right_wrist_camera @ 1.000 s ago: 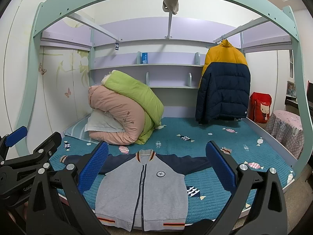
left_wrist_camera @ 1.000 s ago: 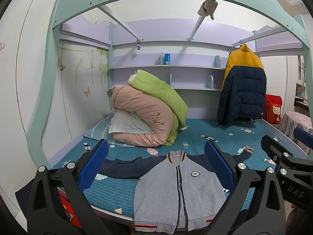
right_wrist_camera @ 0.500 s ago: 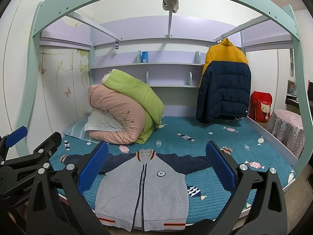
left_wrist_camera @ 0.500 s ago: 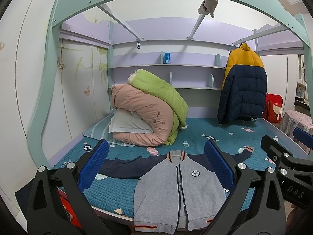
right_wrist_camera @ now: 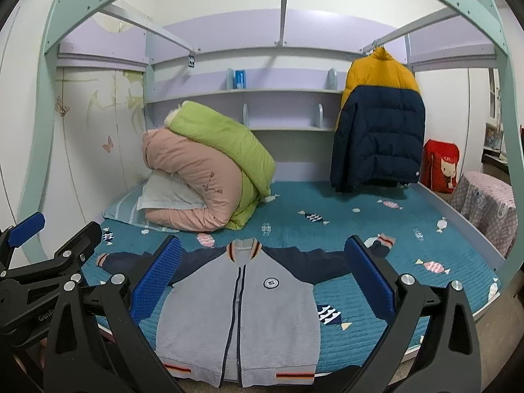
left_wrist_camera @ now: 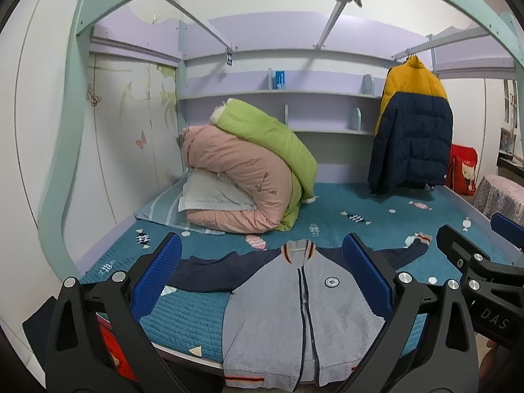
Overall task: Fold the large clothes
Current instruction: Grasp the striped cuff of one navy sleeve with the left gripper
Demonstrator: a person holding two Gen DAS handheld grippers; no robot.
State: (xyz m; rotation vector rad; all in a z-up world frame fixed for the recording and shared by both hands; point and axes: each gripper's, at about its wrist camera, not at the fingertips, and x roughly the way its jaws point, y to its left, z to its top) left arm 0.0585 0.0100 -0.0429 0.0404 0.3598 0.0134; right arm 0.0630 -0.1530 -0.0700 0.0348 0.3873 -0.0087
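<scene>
A grey zip jacket with navy sleeves [left_wrist_camera: 288, 321] lies flat, front up, on the teal bed cover, sleeves spread to both sides, hem at the bed's near edge. It also shows in the right wrist view [right_wrist_camera: 242, 321]. My left gripper [left_wrist_camera: 262, 278] is open and empty, held in the air in front of the bed, above the jacket's left half. My right gripper [right_wrist_camera: 262, 278] is open and empty, centred before the jacket. Each gripper shows at the edge of the other's view.
A pile of pink and green quilts [left_wrist_camera: 249, 177] with a pillow sits at the bed's back left. A yellow and navy puffer coat [left_wrist_camera: 412, 134] hangs at the back right. The mint bed frame [left_wrist_camera: 55, 196] arches overhead. A red bag [right_wrist_camera: 440, 167] and a covered stool [right_wrist_camera: 488, 206] stand right.
Both views have shifted up and a little forward; the jacket sits slightly lower in frame. Both grippers stay open and nothing on the bed has moved.
</scene>
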